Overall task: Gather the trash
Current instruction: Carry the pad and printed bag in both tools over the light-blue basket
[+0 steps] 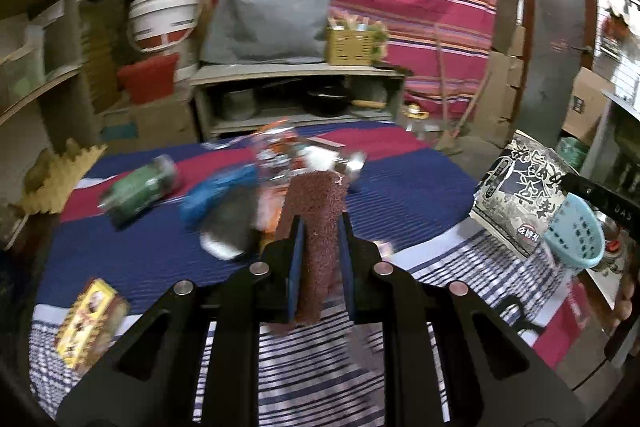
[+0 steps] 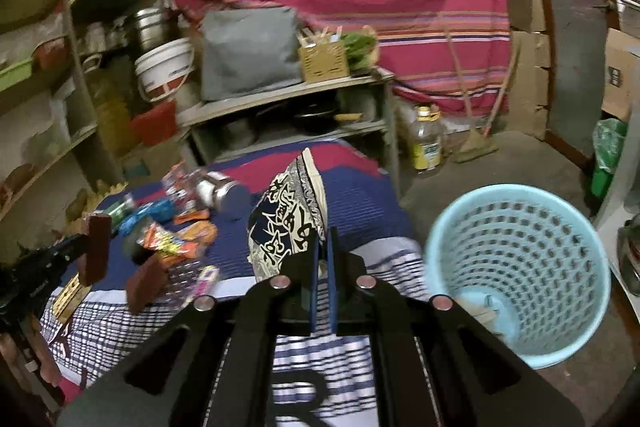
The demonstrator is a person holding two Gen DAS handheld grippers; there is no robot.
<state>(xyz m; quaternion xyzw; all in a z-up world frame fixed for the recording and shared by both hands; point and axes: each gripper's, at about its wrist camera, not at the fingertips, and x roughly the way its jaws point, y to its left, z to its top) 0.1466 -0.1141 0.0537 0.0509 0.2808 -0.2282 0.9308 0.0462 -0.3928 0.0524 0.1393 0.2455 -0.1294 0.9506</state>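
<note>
Grippers both clamping: left gripper [image 1: 320,227] is pinching a rough, reddish-brown scouring pad [image 1: 314,247], a flat upright slab; right gripper [image 2: 322,259] is squeezing the edge of a crinkly snack bag [image 2: 286,223] printed black, cream and navy with big East Asian characters I can't read. Bag is hanging above the striped woven cloth [image 2: 360,195], just left of the pale blue perforated plastic bin [image 2: 520,267] on the floor. Remaining wrappers [image 2: 176,239] and a steel tin [image 2: 224,193] are lying blurred on the cloth.
</note>
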